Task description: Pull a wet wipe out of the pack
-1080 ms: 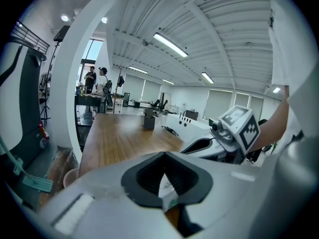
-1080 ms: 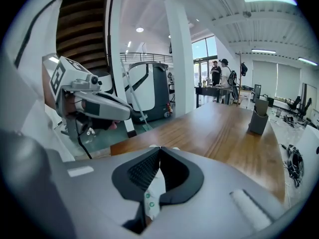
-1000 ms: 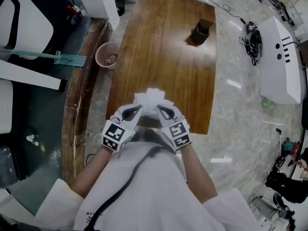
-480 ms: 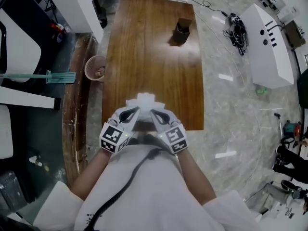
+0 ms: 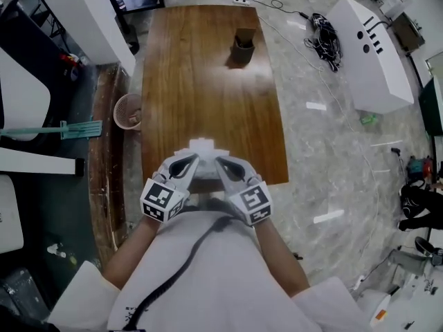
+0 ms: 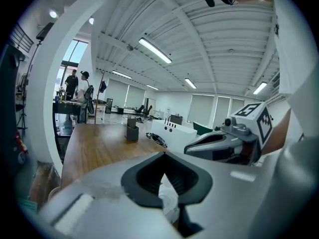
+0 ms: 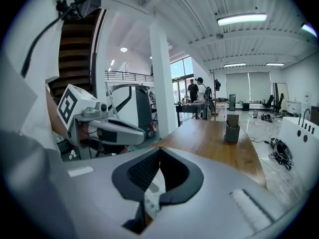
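The wet wipe pack [image 5: 202, 146] hangs in the air just over the near short edge of the wooden table [image 5: 208, 81], about midway along that edge and close to the person's chest. Both tongs are on it. The left gripper [image 5: 181, 169] and right gripper [image 5: 223, 167] come in from the near side in a narrow V, one at each end of the pack, so neither is nearer than the other. The pack lies straight ahead of both sets of tips. Its long axis looks to run across, parallel to the near edge, and its body sticks out beyond the tips toward the table's far end. In the left gripper view the jaws are pressed together on soft, crumpled white material [image 6: 168, 203]; whether that is pack film or a wipe's corner I cannot tell. In the right gripper view the jaws are likewise closed, pinching a flat white edge printed with small green dots [image 7: 151, 195], probably the pack's wrapper. A pull would likely mean drawing the two tongs apart along that crosswise axis.
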Demonstrator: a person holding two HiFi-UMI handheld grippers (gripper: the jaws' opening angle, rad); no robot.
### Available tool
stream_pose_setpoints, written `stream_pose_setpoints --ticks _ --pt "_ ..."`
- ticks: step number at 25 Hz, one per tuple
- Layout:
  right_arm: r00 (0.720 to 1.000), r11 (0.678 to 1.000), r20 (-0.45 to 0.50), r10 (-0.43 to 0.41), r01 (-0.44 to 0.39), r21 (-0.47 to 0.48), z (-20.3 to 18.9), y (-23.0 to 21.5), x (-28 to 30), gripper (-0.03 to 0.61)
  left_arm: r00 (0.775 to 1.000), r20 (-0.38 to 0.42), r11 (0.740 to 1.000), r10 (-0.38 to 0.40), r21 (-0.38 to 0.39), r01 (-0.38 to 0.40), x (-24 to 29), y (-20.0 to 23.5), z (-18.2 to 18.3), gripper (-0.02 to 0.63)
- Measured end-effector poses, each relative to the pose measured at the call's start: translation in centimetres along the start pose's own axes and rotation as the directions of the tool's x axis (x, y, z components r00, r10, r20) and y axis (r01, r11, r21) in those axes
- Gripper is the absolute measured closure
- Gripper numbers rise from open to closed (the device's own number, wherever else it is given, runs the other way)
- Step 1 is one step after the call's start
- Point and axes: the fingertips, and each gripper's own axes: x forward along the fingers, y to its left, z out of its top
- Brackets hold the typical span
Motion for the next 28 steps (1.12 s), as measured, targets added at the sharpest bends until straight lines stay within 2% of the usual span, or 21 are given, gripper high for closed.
stream_pose_setpoints --ticks 14,20,28 --pt "0.989 0.997 0.129 -0.069 0.071 -0.008 5.0 -0.3 -3.2 0.568 0.996 0.085 0.998 -0.041 0.049 0.037 0.4 -0.8 4.9 0.607" --pt "0.974 0.995 0.202 -0.099 0.101 -0.001 7.6 -1.1 -4.0 0.568 0.991 0.129 0.998 -0.029 0.054 0.022 -0.1 -0.2 7.4 0.607" --pt "0.96 0.99 0.251 -0.127 0.138 -0.029 10.8 -2.0 -5.6 0.568 0.986 0.165 0.997 -0.009 0.075 -0.003 -0.8 0.1 9.8 0.607"
